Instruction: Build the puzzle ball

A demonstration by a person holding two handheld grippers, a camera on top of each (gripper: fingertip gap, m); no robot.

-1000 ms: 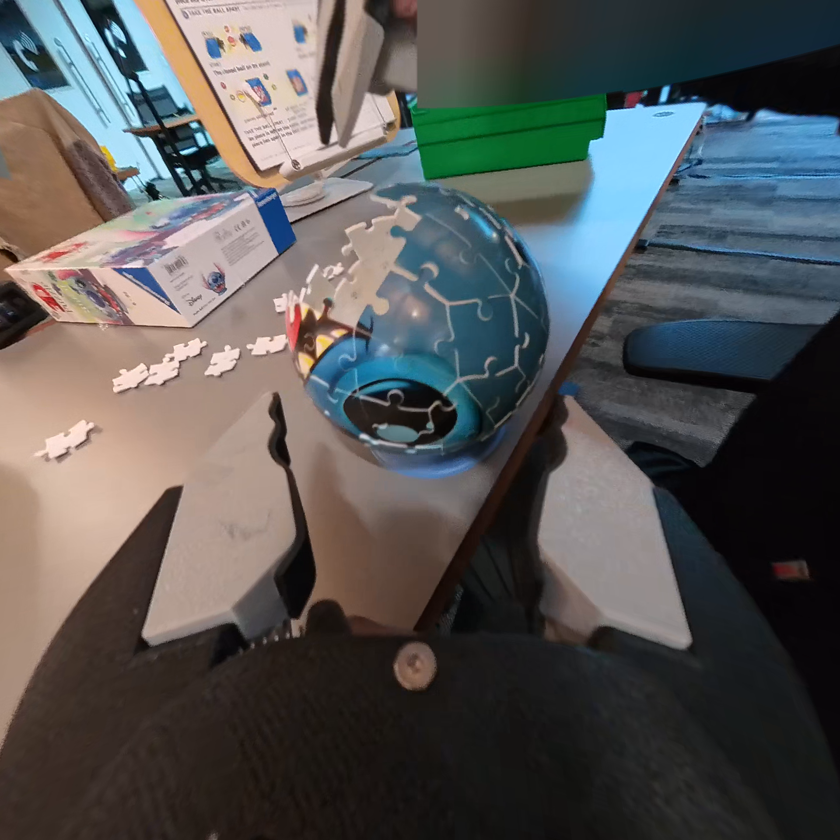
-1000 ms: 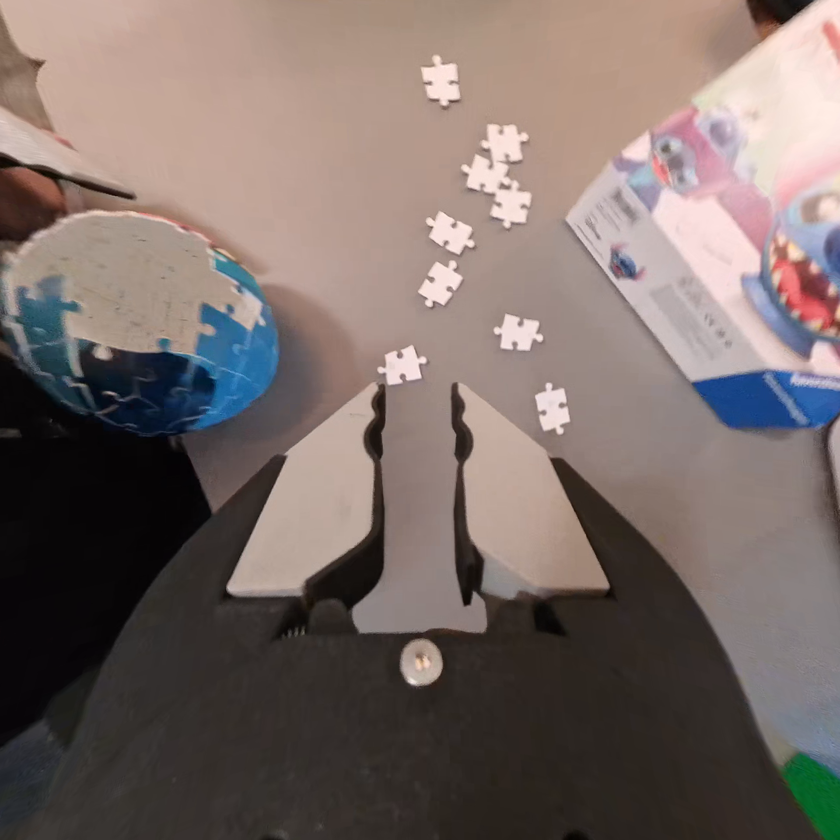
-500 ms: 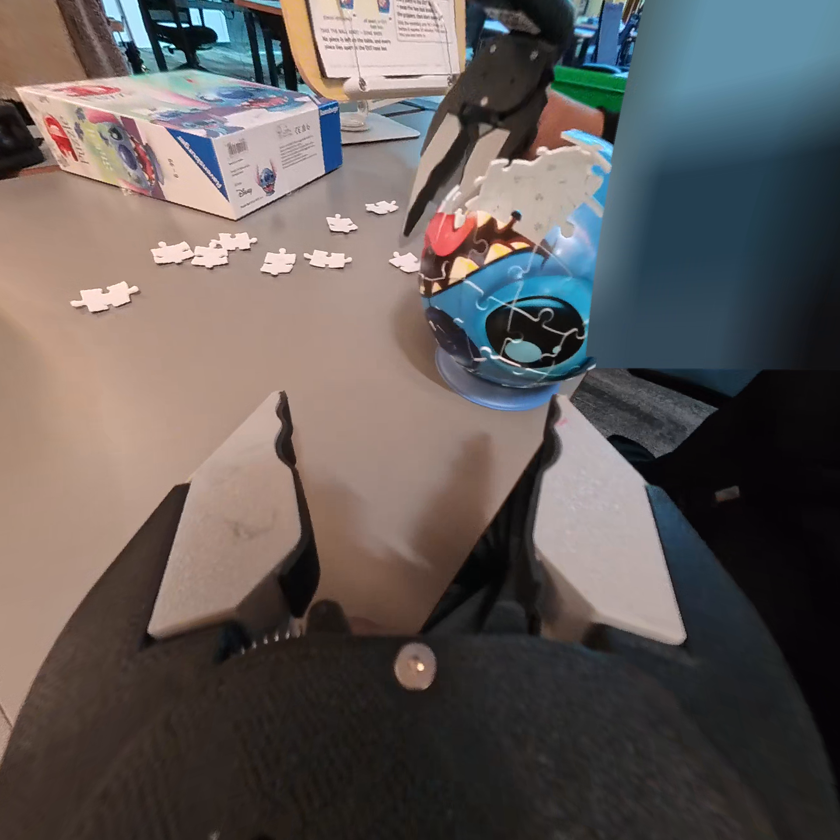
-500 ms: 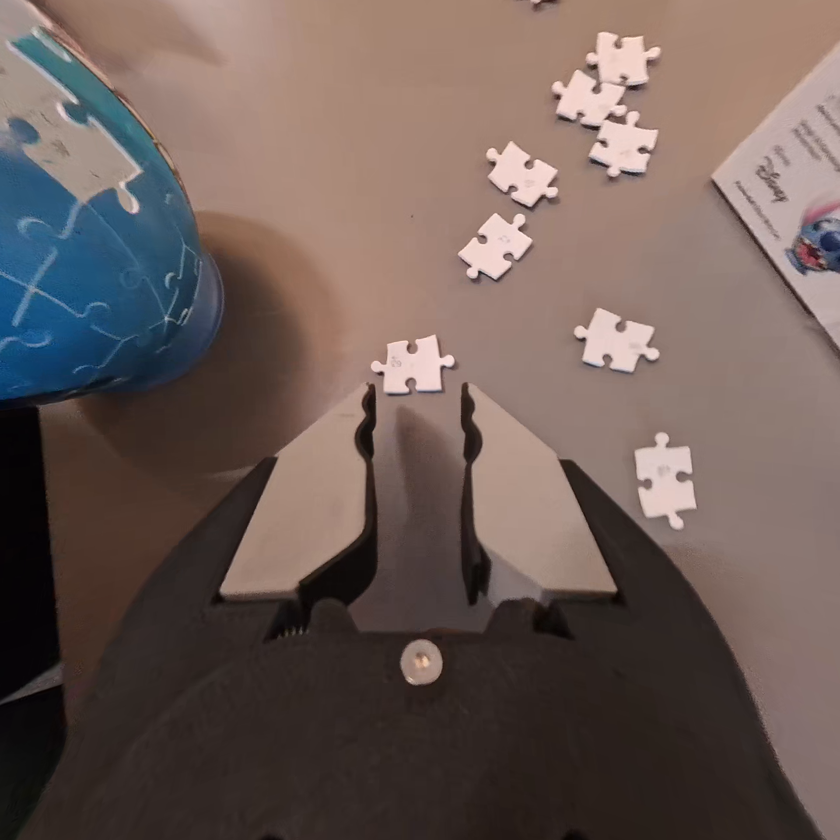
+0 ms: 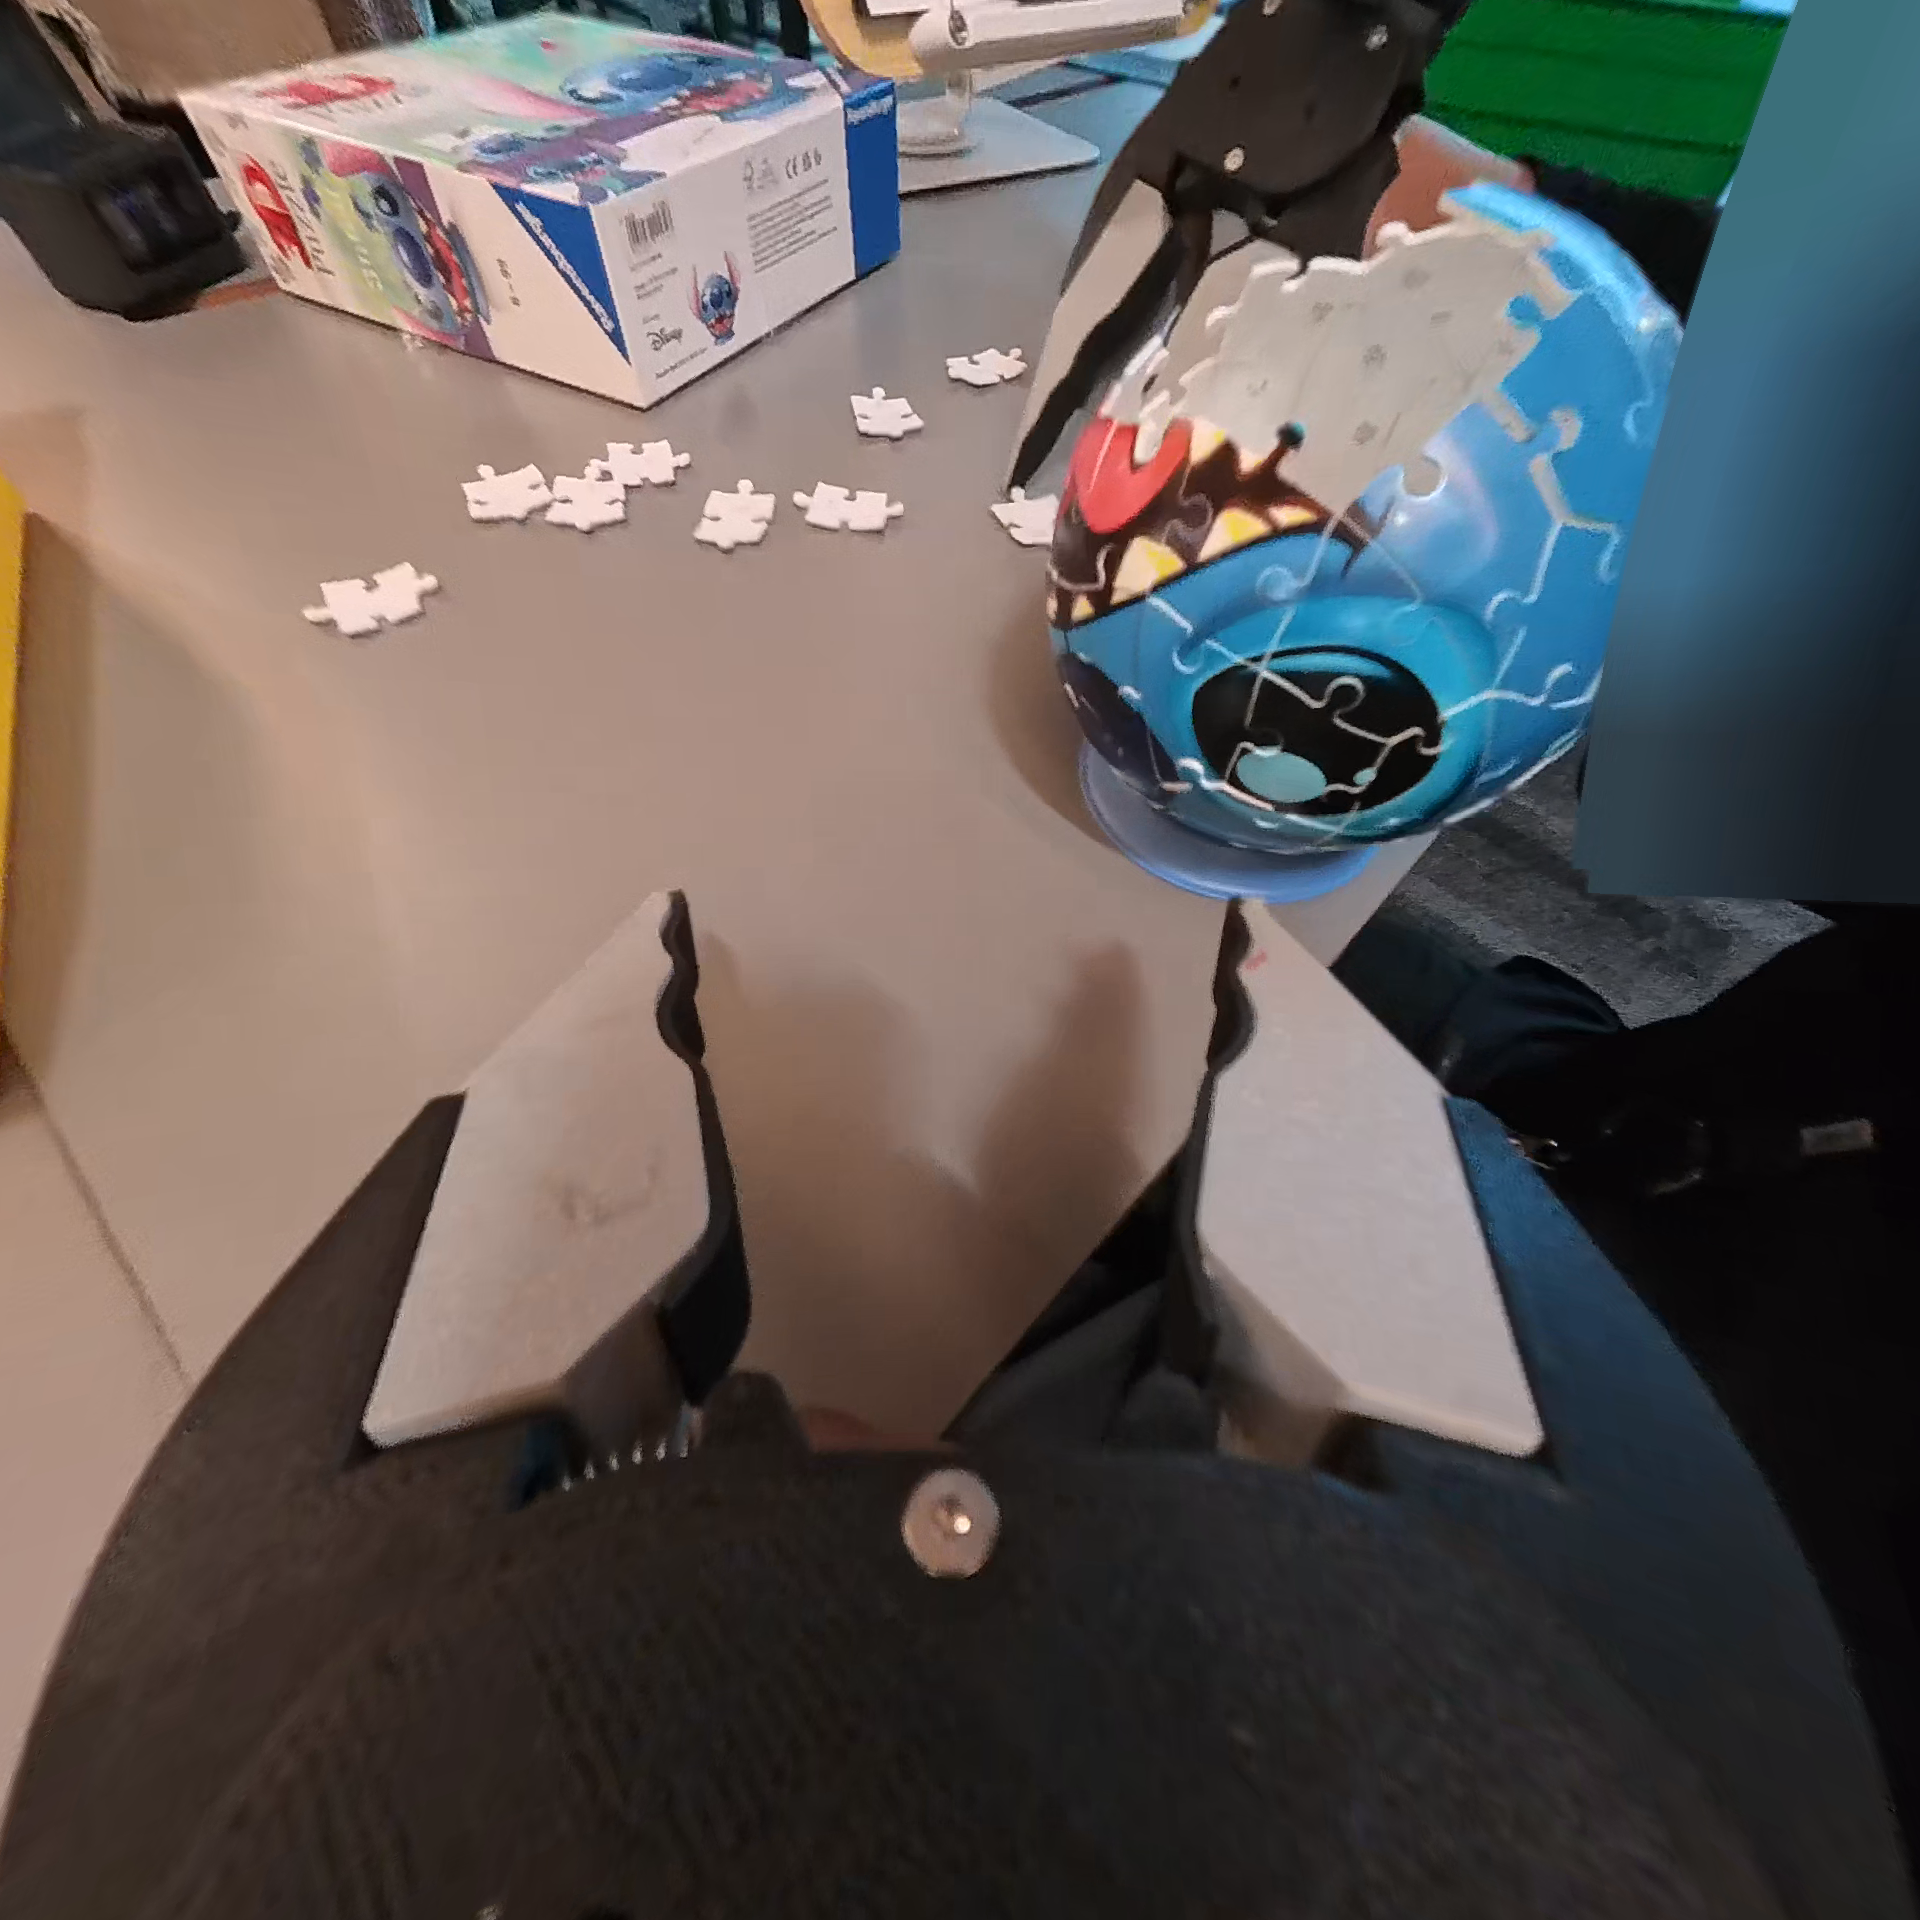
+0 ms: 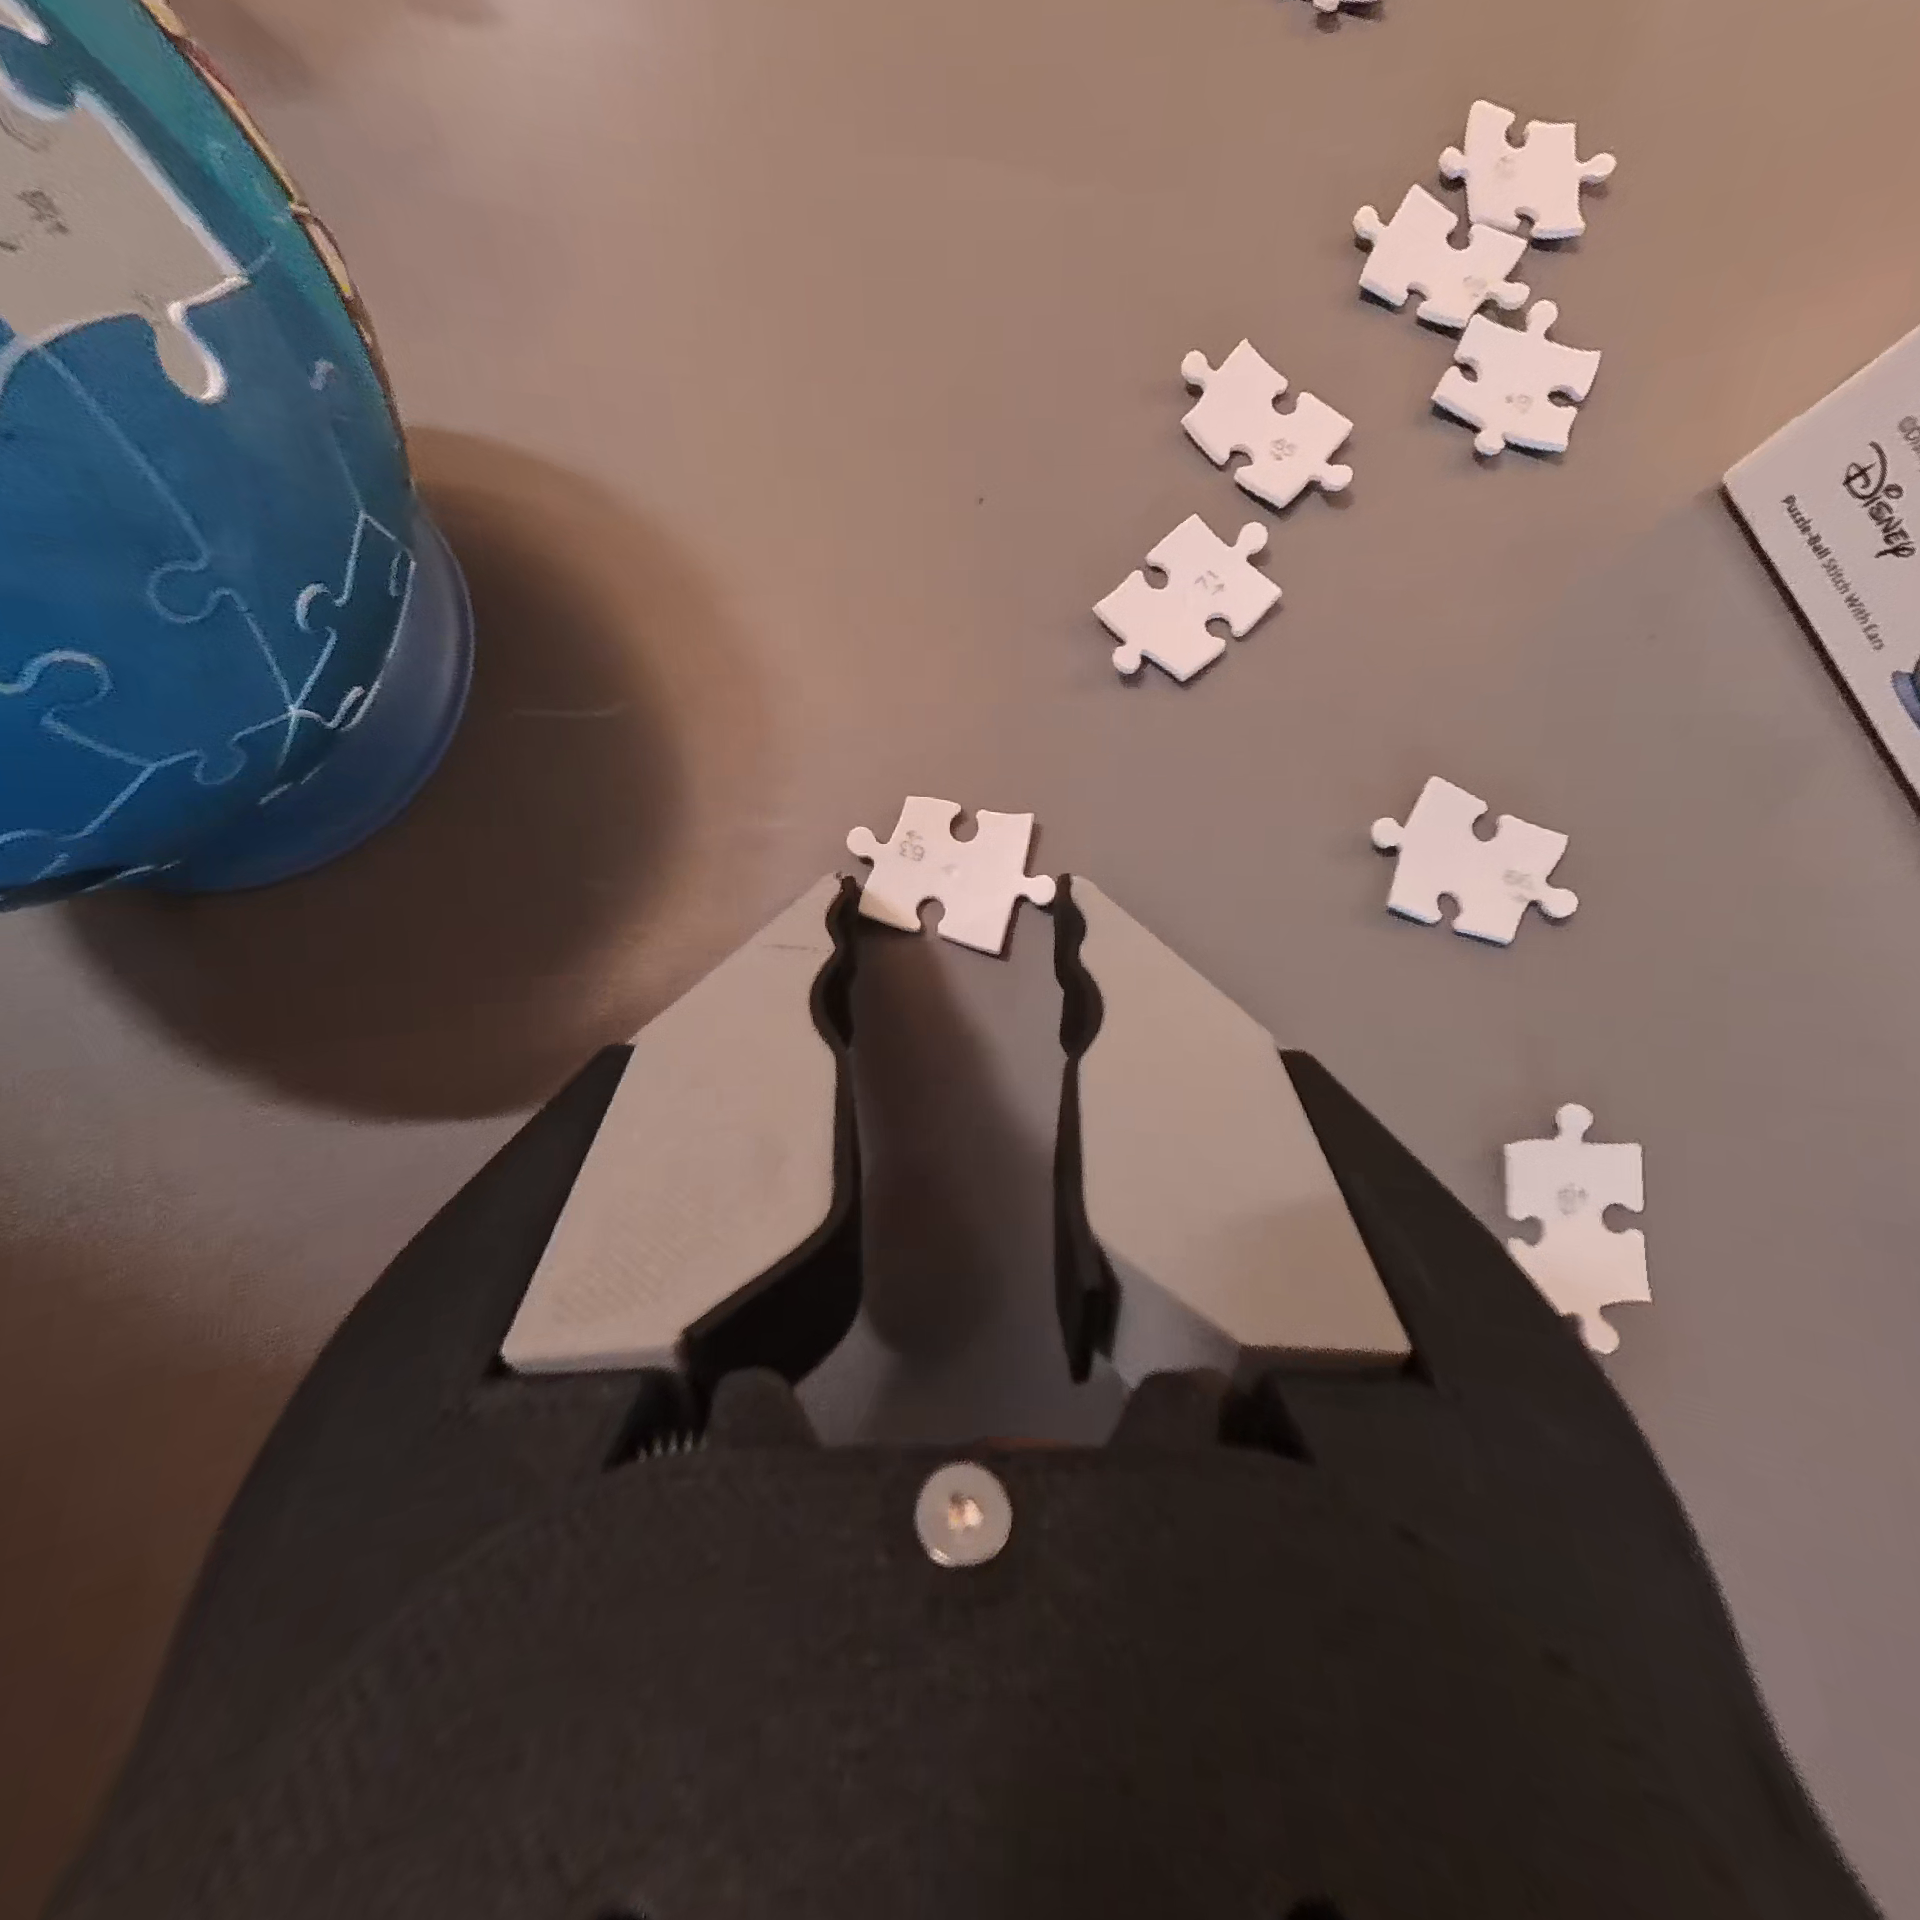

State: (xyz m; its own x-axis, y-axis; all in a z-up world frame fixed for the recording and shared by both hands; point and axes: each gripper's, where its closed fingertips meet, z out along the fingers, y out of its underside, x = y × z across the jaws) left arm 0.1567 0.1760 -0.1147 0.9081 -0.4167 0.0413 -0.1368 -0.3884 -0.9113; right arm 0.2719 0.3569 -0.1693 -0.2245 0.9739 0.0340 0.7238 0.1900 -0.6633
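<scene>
While our right gripper (image 6: 951, 894) hangs low over the grey table (image 6: 727, 312), its two fingers stand a little apart, their tips on either side of the near edge of a single white puzzle piece (image 6: 951, 868) that lies flat, blank side up. We cannot tell whether the tips touch that piece. In the right wrist view the puzzle ball (image 6: 156, 520) fills the frame at ten o'clock, well apart from the fingers, its blue shell unfinished, with a jagged opening through which the pale inside shows. More white loose pieces (image 6: 1262, 421) lie scattered from one to three o'clock, three of them huddled together, and a corner of the puzzle box (image 6: 1839, 582) enters at three o'clock.

Our left gripper (image 5: 956, 925) is held over the table's near edge with its fingers spread wide and nothing between them. From the left wrist view the ball sits at two o'clock on a round blue stand (image 5: 1205, 857), close to the table's edge, showing a dark eye, yellow teeth and a red patch below the open top. The right gripper shows beyond it at one o'clock, pointing down at the table just beside the ball. The box lies flat at eleven o'clock, the loose pieces strewn between it and the ball. A green crate (image 5: 1590, 94) stands at the far side.
</scene>
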